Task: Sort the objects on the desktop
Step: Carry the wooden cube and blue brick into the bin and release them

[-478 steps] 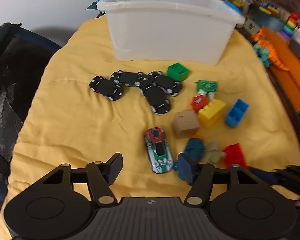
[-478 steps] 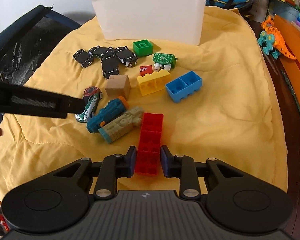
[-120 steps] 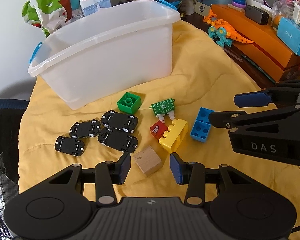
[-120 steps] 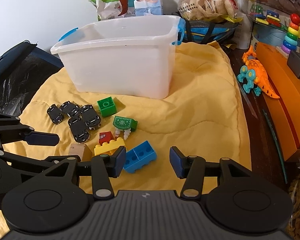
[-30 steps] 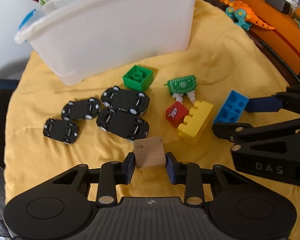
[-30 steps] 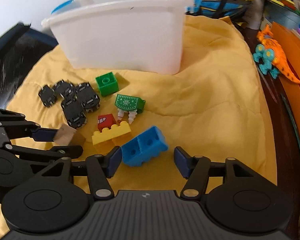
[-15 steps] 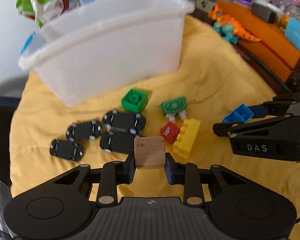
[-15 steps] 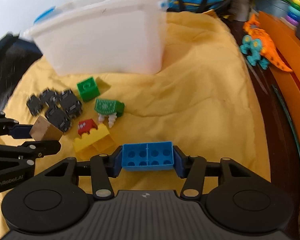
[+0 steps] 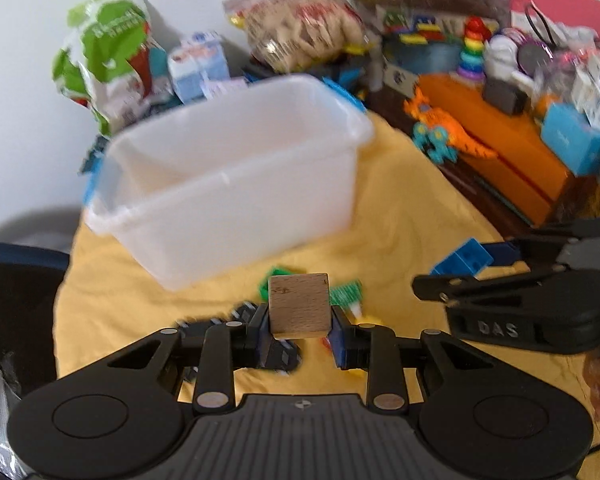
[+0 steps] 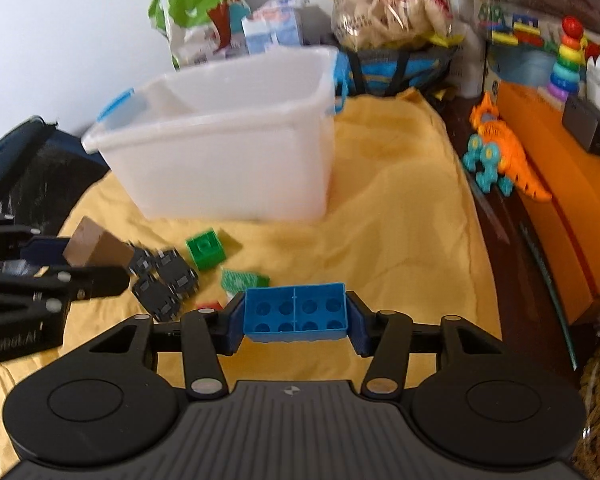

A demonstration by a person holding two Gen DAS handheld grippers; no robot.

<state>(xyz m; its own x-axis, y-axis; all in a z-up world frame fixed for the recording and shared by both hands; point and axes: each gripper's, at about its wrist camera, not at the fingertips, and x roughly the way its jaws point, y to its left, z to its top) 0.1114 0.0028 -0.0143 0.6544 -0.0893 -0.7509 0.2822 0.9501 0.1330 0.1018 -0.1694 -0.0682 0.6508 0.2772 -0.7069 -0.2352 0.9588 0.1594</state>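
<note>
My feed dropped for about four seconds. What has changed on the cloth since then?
The left gripper closed on the wooden cube and lifted it; the right gripper closed on the blue brick and lifted it too. The white bin, black cars and green block stayed put.
</note>
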